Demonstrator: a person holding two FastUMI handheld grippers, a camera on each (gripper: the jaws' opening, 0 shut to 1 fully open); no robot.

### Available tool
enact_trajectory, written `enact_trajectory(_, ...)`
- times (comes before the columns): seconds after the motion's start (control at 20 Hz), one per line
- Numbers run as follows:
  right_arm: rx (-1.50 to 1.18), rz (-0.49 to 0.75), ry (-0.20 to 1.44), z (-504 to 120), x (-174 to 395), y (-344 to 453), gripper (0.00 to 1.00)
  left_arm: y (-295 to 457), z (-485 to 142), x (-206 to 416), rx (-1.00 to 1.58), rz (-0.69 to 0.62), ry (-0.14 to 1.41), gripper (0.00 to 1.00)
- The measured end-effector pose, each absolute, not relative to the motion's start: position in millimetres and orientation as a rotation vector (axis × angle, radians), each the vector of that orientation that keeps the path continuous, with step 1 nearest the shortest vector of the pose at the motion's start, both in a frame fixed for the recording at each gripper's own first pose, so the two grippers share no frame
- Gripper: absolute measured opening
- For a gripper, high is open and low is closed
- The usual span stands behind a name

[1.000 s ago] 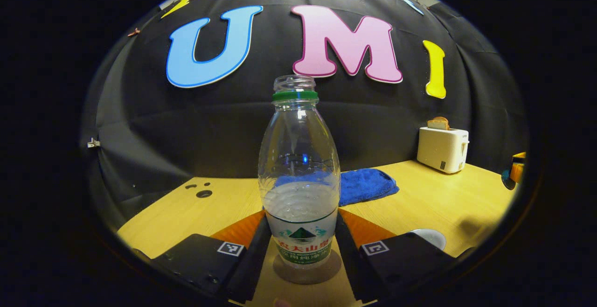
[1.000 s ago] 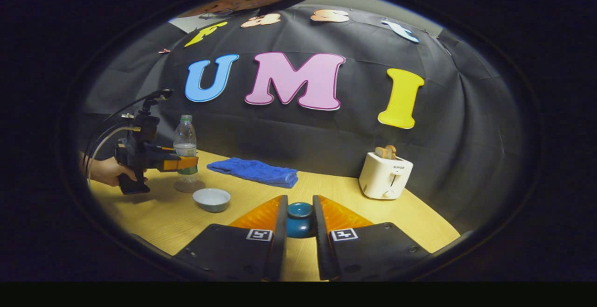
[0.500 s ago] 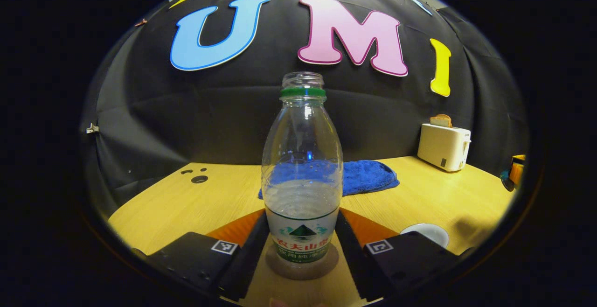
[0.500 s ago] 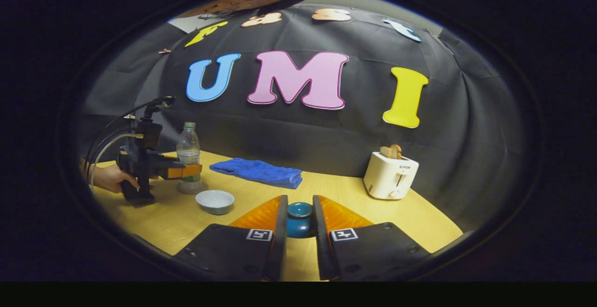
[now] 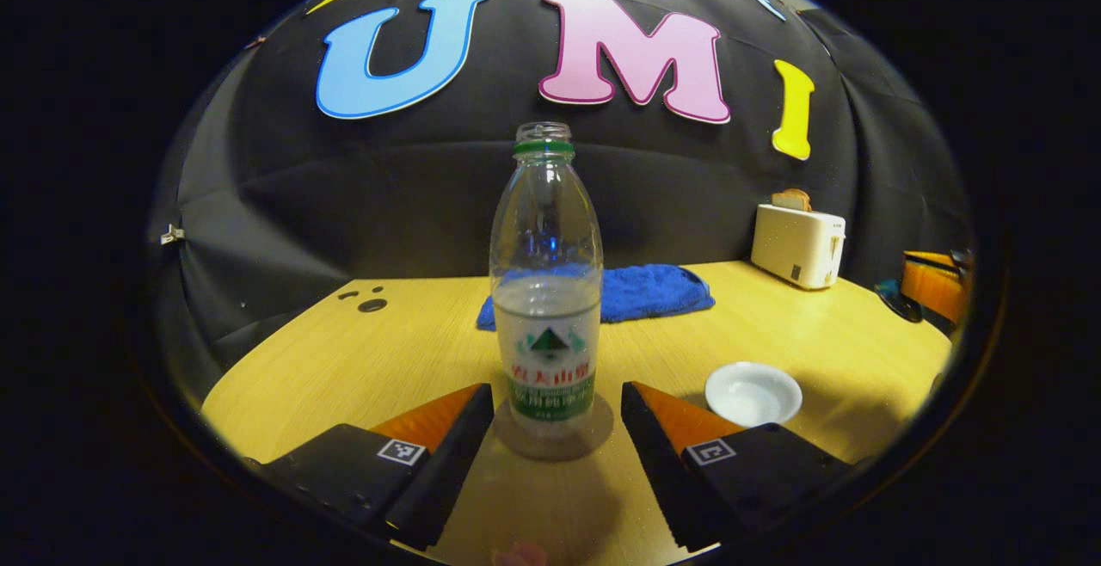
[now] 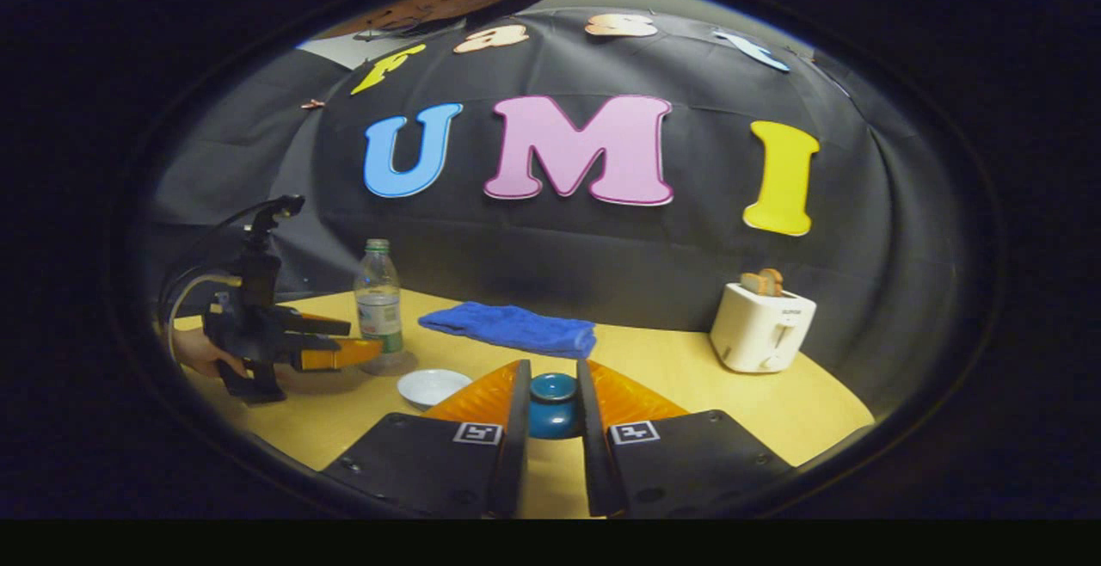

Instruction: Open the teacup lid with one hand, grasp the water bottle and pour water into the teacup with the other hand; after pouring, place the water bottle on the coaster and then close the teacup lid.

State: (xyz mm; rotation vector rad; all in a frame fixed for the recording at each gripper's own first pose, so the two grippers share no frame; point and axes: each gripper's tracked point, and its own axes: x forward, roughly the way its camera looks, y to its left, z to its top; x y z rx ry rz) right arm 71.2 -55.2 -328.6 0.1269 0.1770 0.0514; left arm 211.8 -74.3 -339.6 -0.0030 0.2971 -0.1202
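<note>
A: Left gripper view check: what is my left gripper [image 5: 557,402] doing?

B: Its fingers are standing wide apart, touching nothing. The water bottle [image 5: 545,278] is standing upright on the coaster [image 5: 554,439], uncapped, holding water to roughly half height.

A: And my right gripper [image 6: 551,407]?

B: It is clamping the blue teacup lid [image 6: 552,401] between both fingers. The white teacup [image 5: 753,392] is sitting open on the table [image 5: 361,359], near the bottle; I cannot tell its contents.

water bottle [image 5: 545,291] upright on coaster [image 5: 550,439] | left tongs [image 5: 557,411] spread (clear of it) | teacup [image 5: 753,392] right
</note>
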Motion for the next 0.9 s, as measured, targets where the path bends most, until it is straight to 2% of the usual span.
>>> enact_trajectory(0.05,0.132,0.072,0.175,-329,78,-43,0.36,-74,-341,201,-0.008,-0.118,0.3,0.94)
enact_trajectory(0.1,0.141,0.096,0.176,-330,83,-30,0.36,-72,-341,188,-0.019,-0.119,0.306,0.94)
enact_trajectory(0.15,0.151,0.115,0.178,-332,89,-18,0.26,-71,-343,178,-0.026,-0.116,0.308,0.94)
enact_trajectory(0.2,0.161,0.135,0.182,-334,94,-6,0.26,-67,-342,169,-0.025,-0.109,0.308,0.9)
enact_trajectory(0.25,0.164,0.152,0.188,-337,99,5,0.26,-63,-341,160,-0.017,-0.098,0.304,0.94)
enact_trajectory(0.3,0.166,0.163,0.196,-342,103,13,0.31,-58,-337,153,-0.005,-0.089,0.298,0.94)
enact_trajectory(0.35,0.168,0.17,0.202,-346,107,21,0.26,-55,-335,147,0.001,-0.078,0.291,0.94)
enact_trajectory(0.45,0.165,0.177,0.211,-352,116,32,0.26,-52,-331,134,-0.022,-0.072,0.283,0.94)
enact_trajectory(0.5,0.163,0.179,0.217,-356,119,36,0.31,-52,-328,127,-0.036,-0.077,0.286,0.94)
enact_trajectory(0.8,0.172,0.193,0.275,-382,133,54,0.31,-49,-333,107,-0.043,-0.102,0.294,0.94)
enact_trajectory(0.85,0.173,0.192,0.291,-387,135,55,0.26,-48,-336,106,-0.051,-0.104,0.303,0.94)
enact_trajectory(0.9,0.172,0.189,0.305,-390,137,55,0.31,-47,-336,106,-0.052,-0.101,0.306,0.94)
